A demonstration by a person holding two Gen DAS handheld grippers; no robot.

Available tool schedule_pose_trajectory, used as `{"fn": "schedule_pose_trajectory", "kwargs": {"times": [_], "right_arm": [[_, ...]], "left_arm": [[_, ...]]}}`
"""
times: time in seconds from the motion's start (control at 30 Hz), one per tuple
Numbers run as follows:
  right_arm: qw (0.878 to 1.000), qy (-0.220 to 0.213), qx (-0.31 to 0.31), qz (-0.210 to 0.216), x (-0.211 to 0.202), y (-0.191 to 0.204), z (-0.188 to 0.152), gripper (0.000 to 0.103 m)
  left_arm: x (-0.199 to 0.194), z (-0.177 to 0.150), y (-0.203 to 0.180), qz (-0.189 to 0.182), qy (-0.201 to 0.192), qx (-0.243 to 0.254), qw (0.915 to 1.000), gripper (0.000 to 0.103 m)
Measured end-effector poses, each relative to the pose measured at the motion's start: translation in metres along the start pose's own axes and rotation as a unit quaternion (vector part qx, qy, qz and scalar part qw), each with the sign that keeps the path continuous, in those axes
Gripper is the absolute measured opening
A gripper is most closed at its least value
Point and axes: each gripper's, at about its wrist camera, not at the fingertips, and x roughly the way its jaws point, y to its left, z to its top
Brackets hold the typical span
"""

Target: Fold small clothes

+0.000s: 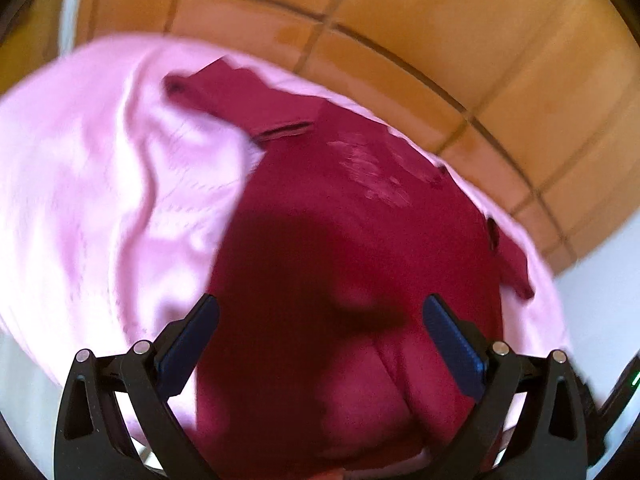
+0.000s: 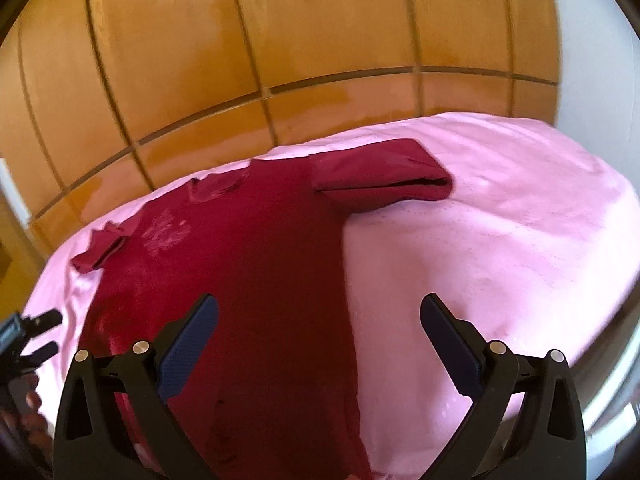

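Observation:
A dark red T-shirt (image 2: 248,248) with a faded chest print lies flat on a pink cloth (image 2: 500,220), its near hem toward me. One sleeve (image 2: 376,176) sticks out to the right, the other (image 2: 100,248) to the left. My right gripper (image 2: 319,320) hovers open above the shirt's right edge, with nothing between its fingers. In the left wrist view the same shirt (image 1: 340,240) fills the middle, blurred. My left gripper (image 1: 321,320) is open above the lower part of the shirt and casts a shadow on it. The left gripper (image 2: 44,332) also shows at the far left of the right wrist view.
The pink cloth (image 1: 100,200) covers a rounded surface and is wrinkled to the left of the shirt. Beyond it lies an orange tiled floor (image 2: 280,40). A white wall (image 2: 592,40) rises at the right. A hand (image 2: 32,404) grips the left tool.

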Motion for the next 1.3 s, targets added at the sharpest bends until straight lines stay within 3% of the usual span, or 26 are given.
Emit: {"fn": "schedule_pose_trajectory", "kwargs": {"times": [0.07, 0.2, 0.33, 0.57, 0.7, 0.83, 0.87, 0.93, 1.07, 1.13, 1.17, 1.2, 1.23, 1.3], "right_arm": [[1.0, 0.011, 0.011, 0.003, 0.007, -0.013, 0.0, 0.1], [0.998, 0.055, -0.013, -0.011, 0.022, -0.028, -0.002, 0.1], [0.997, 0.073, 0.026, 0.031, 0.028, -0.049, -0.008, 0.1], [0.98, 0.115, 0.11, 0.118, 0.046, -0.07, -0.021, 0.099], [0.968, 0.143, 0.135, 0.157, 0.058, -0.07, -0.032, 0.089], [0.97, 0.15, 0.11, 0.159, 0.06, -0.06, -0.036, 0.085], [0.97, 0.151, 0.105, 0.162, 0.061, -0.058, -0.035, 0.08], [0.965, 0.155, 0.103, 0.182, 0.06, -0.055, -0.035, 0.073], [0.958, 0.184, 0.075, 0.208, 0.056, -0.049, -0.045, 0.071], [0.957, 0.187, 0.067, 0.212, 0.056, -0.047, -0.048, 0.062], [0.955, 0.188, 0.074, 0.216, 0.058, -0.047, -0.049, 0.054], [0.953, 0.191, 0.08, 0.223, 0.061, -0.046, -0.049, 0.033], [0.95, 0.196, 0.084, 0.227, 0.064, -0.044, -0.051, 0.025], [0.956, 0.203, 0.065, 0.201, 0.07, -0.036, -0.052, 0.017]], "left_arm": [[0.007, 0.002, 0.017, 0.007, 0.013, -0.026, 0.9996, 0.101], [0.02, 0.001, 0.034, 0.04, 0.026, 0.007, 0.9988, 0.101], [0.033, 0.0, 0.048, 0.043, 0.05, 0.036, 0.9972, 0.101], [0.03, -0.006, 0.052, -0.023, 0.06, 0.09, 0.9939, 0.101], [0.023, -0.02, 0.054, -0.084, 0.069, 0.091, 0.9899, 0.101], [0.018, -0.031, 0.055, -0.128, 0.085, 0.08, 0.9848, 0.101], [0.018, -0.032, 0.054, -0.134, 0.089, 0.077, 0.984, 0.1], [0.016, -0.035, 0.056, -0.15, 0.103, 0.074, 0.9805, 0.1], [0.014, -0.036, 0.06, -0.176, 0.13, 0.073, 0.9731, 0.099], [0.015, -0.04, 0.06, -0.167, 0.134, 0.082, 0.9733, 0.093], [0.017, -0.041, 0.057, -0.154, 0.136, 0.089, 0.9746, 0.082], [0.018, -0.041, 0.054, -0.135, 0.136, 0.098, 0.9766, 0.062], [0.02, -0.039, 0.053, -0.122, 0.139, 0.103, 0.9774, 0.051], [0.021, -0.034, 0.055, -0.099, 0.146, 0.11, 0.9781, 0.017]]}}
